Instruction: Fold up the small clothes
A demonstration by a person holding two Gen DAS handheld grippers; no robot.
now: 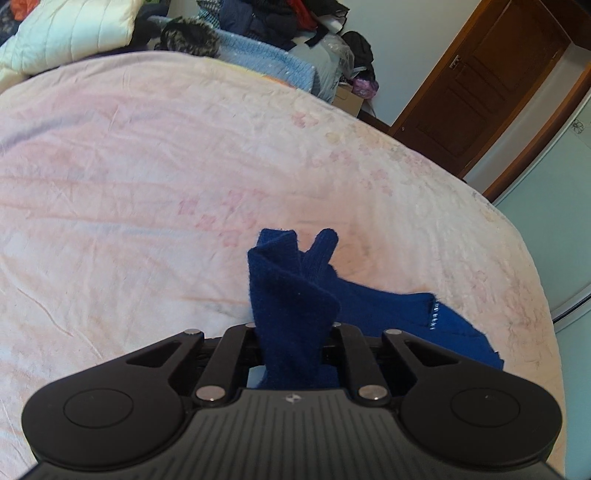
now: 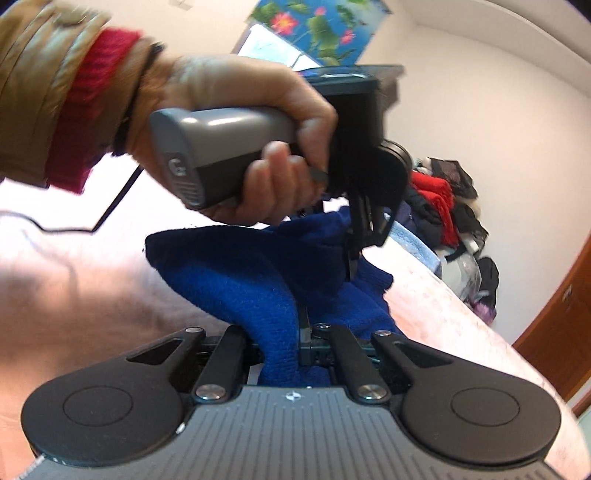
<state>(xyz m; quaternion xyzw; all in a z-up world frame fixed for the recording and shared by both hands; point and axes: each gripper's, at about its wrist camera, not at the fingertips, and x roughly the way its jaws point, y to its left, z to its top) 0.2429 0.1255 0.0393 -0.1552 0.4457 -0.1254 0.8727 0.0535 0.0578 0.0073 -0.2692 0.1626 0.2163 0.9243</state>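
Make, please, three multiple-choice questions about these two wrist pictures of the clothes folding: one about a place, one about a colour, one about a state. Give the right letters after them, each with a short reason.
1. Where does the pile of mixed clothes lie?
A. at the far end of the bed
B. on the floor by the door
C. inside an open drawer

2. What colour is the knitted garment being handled?
A. red
B. dark blue
C. white

3. In what state is the left gripper?
A. open above the bed
B. shut on nothing
C. shut on the garment

Answers:
1 A: the pile sits beyond the pink bedsheet, at its far edge.
2 B: the knit is dark blue in both wrist views.
3 C: blue fabric is pinched between its fingers; the right gripper grips the same garment.
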